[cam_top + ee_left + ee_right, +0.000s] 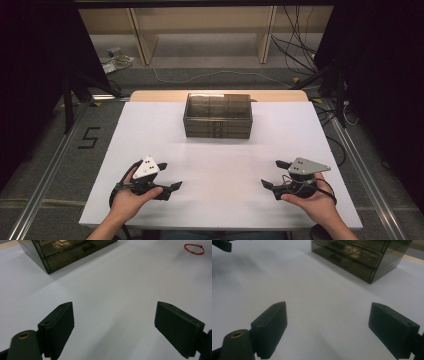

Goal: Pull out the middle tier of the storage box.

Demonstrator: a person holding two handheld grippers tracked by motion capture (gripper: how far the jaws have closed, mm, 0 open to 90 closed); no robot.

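Grippers left (169, 176) and right (271, 174), jaws wide apart, empty

Both tongs, left (169, 176) and right (273, 174), gape before drawer box (218, 116).

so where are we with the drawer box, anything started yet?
Nothing looks done: the smoky drawer box sits at the far middle of the white table, its drawers apparently shut. In hand: nothing. The left gripper and right gripper are both open and empty near the front edge. A red string loop lies untouched on the table. The reach and any handling are still to come.
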